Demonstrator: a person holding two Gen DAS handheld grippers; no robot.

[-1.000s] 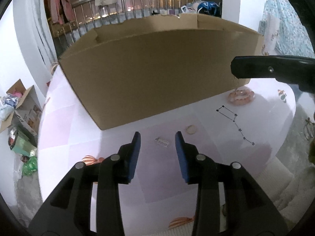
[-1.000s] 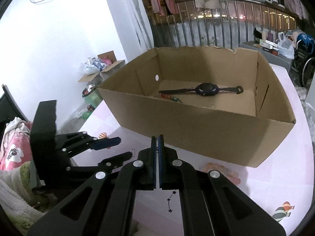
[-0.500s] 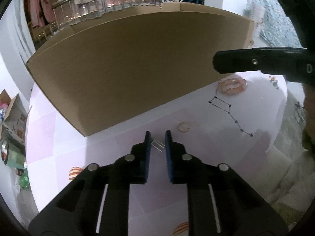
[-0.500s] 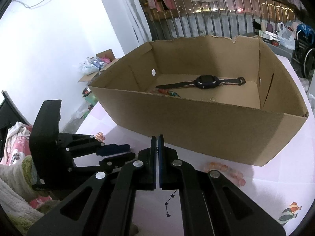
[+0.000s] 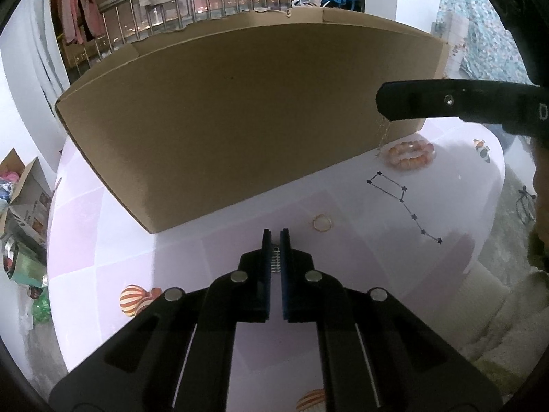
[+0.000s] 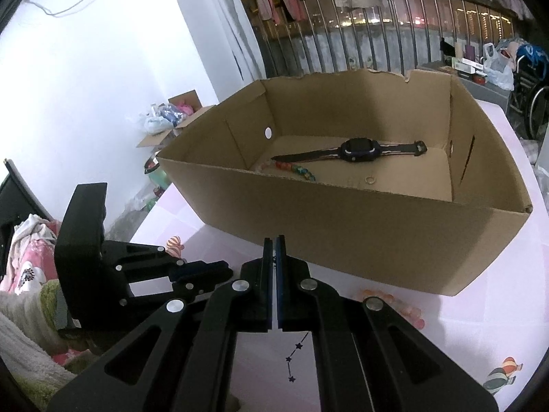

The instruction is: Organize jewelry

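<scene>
Two grippers in play, both clamped. Left gripper (image 5: 275, 237) pads are pinched on a small silver spring-like clip (image 5: 275, 260), low over the pale pink tabletop (image 5: 446, 274) near its front edge, just in front of the cardboard box (image 5: 240, 130). Right gripper (image 6: 273, 243) jaws are fully together; a thin gold chain (image 5: 383, 135) hangs from its tip, seen from the left wrist view, dangling in front of the box's right front corner, lower end at or just above the tabletop, can't tell which.

Loose on the tabletop:
- gold ring (image 5: 322, 222), just right of the left gripper's tips, apart from them
- pink bead bracelet (image 5: 411, 154), against the box's front wall near its right corner, just beside the chain's lower end

Inside the box, on its floor:
- black wristwatch (image 6: 357, 151), laid flat, strap stretched out, toward the back wall
- multicoloured bead string (image 6: 295, 168), just in front of the watch strap, left side
- small ring (image 6: 370, 179), near the middle, apart from both

Box is open-topped and sits across the far half of the tabletop. Printed star pattern (image 5: 405, 202) and cartoon balloon (image 5: 132, 300) are on the table surface.
</scene>
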